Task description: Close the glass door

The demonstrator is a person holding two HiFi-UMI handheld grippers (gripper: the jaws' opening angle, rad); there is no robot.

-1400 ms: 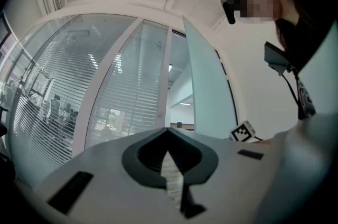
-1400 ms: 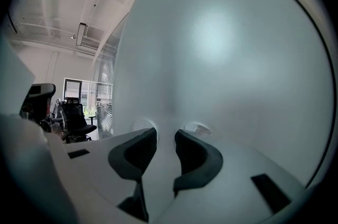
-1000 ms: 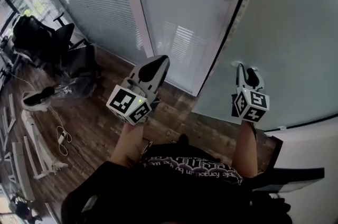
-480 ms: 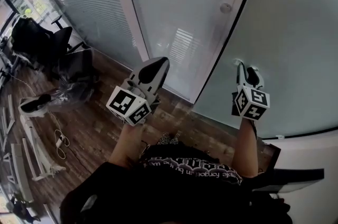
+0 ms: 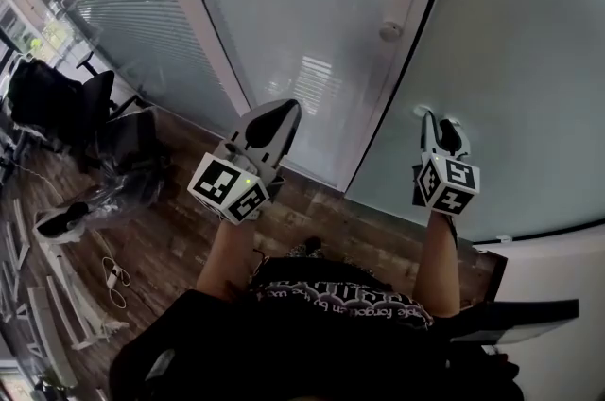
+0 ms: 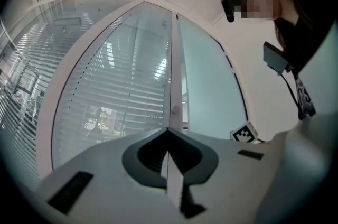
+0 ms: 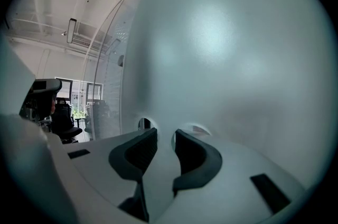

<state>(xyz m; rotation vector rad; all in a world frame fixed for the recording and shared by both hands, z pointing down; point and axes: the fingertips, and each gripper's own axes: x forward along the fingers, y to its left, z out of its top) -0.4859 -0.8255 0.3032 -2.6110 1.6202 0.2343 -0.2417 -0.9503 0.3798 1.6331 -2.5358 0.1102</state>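
The door [image 5: 529,59] fills the right half of the head view as a pale frosted sheet. It lies straight ahead of the right claw [image 5: 440,127], whose tips sit at the glass, touching or just off it; I cannot tell which. In the right gripper view the same sheet covers nearly everything beyond the jaws, with the tips' dim reflections just past them. That claw is open, jaws apart with nothing between them. The door's free edge [image 5: 406,78] stands upright, showing as a dark line slanting from the top of the frame down toward lower centre. It runs just beside the white post [image 5: 373,106], which carries a small round knob [image 5: 390,31]. The right claw meets the glass to the right of that edge, low on the panel and on its face, not on the edge. Any push would therefore go through the face, up and away in the frame, swinging the edge toward the post. The left claw [image 5: 282,113] is shut and empty, its jaws meeting in a single seam. It hangs left of the post in front of the fixed pane [image 5: 284,11] with blinds behind it, apart from the door. The right hand is plainly the nearer one and looks to be doing the closing.
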